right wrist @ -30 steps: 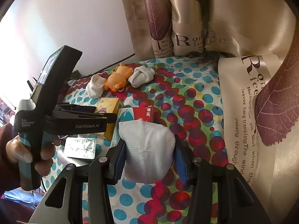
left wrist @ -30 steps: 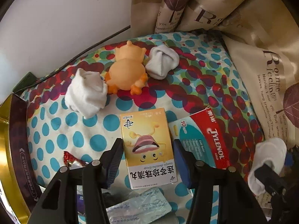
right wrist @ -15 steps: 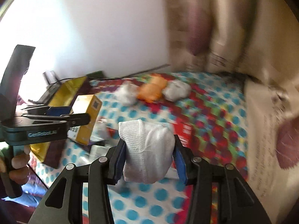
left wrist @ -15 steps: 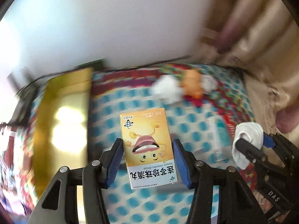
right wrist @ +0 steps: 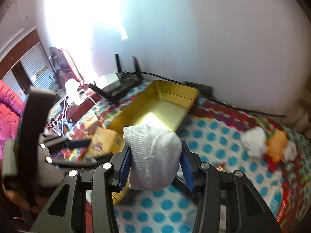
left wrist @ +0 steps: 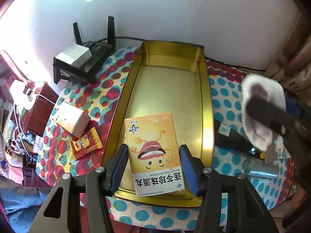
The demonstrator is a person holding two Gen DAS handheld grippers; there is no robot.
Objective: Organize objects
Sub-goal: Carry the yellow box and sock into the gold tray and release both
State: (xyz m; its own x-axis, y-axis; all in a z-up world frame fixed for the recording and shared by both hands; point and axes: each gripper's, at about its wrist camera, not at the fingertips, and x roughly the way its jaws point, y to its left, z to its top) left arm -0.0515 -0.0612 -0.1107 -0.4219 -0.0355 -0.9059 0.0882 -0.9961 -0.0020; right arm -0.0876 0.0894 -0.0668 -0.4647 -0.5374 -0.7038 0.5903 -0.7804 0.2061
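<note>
Two grippers are loaded: my left gripper (left wrist: 153,167) clamps a yellow medicine box (left wrist: 153,153) between its blue pads, and my right gripper (right wrist: 155,167) is closed on a rolled white sock (right wrist: 153,155).

From the left wrist view, the medicine box hangs over the near end of a long gold tin tray (left wrist: 206,101), face up with its printed cartoon showing. Whether the box touches the tray floor I cannot tell. What I can see of the tray's floor, beyond the box to the far wall, carries nothing else. The tray sits on the tabletop (left wrist: 223,93), which is covered in a cloth of blue and red dots, with its far end near the white wall.

Left of the tray lie a small cardboard box (left wrist: 72,119) and a gold-and-red sachet (left wrist: 86,143), both outside it. Farther back stands a black router (left wrist: 87,58) with a white box on top.

From the right wrist view, the sock sits in front of the tray (right wrist: 165,95), above the tabletop on the tray's right side. Off to the right on the cloth, an orange toy (right wrist: 277,145) lies between two more white socks (right wrist: 253,142), touching or nearly touching them; the blur keeps me from saying which. A red-and-teal carton (right wrist: 279,200) lies at the near right edge.
</note>
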